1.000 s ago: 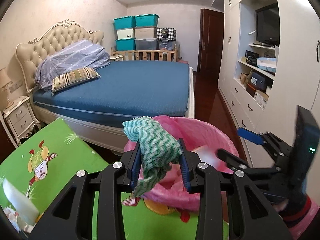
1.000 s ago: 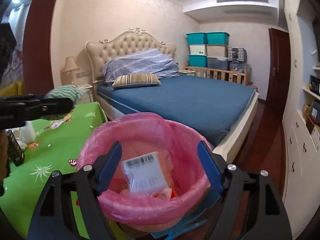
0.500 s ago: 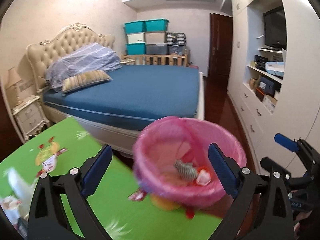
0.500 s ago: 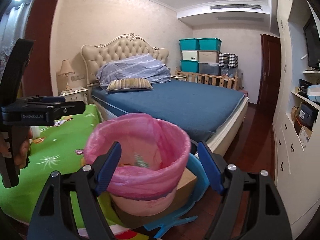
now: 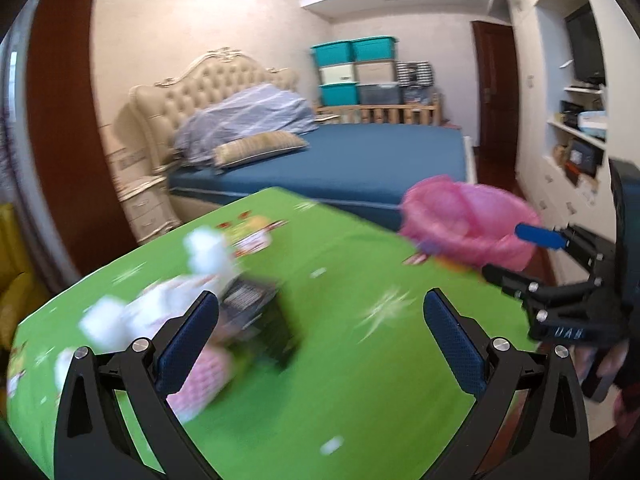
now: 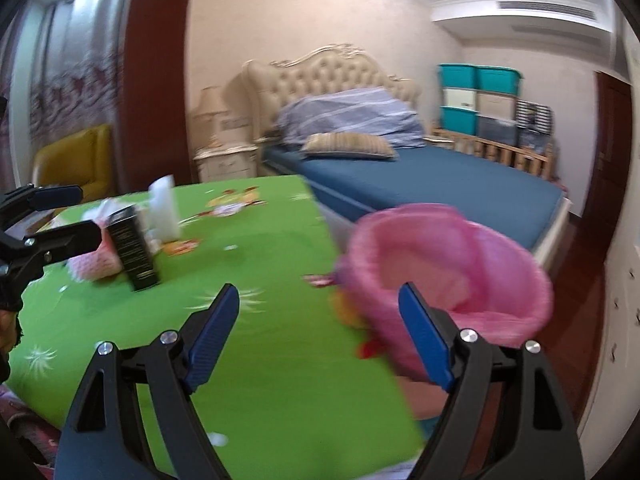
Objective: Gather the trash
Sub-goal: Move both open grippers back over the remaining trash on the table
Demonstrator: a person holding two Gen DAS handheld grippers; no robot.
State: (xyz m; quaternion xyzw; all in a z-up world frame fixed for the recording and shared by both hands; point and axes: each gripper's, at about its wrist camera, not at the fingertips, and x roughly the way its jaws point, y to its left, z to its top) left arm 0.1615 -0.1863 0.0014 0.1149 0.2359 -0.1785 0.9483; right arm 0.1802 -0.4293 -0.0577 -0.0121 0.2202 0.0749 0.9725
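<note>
A pink-lined bin [image 5: 468, 220] [image 6: 452, 264] stands at the right edge of the green-clothed table [image 5: 360, 360] [image 6: 280, 360]. Blurred trash lies on the cloth: a black box [image 5: 260, 320] [image 6: 134, 248], white crumpled tissues [image 5: 208, 252] [image 6: 164, 208] and a pink checked pack [image 5: 200, 376] [image 6: 94, 262]. My left gripper [image 5: 320, 308] [image 6: 88, 214] is open and empty, pointing at the table just right of the black box. My right gripper [image 6: 318, 296] [image 5: 512, 254] hovers over the table beside the bin; its jaws are opening with nothing between them.
A blue bed [image 6: 440, 184] with a tufted headboard lies behind the table. A nightstand [image 6: 226, 164] and a yellow armchair [image 6: 72, 160] stand at the far left. White wall shelving [image 5: 580, 140] and a dark floor run along the right.
My left gripper opened and dropped the green-and-white cloth into the bin. Both views then swung left, from over the bin to over the green table.
</note>
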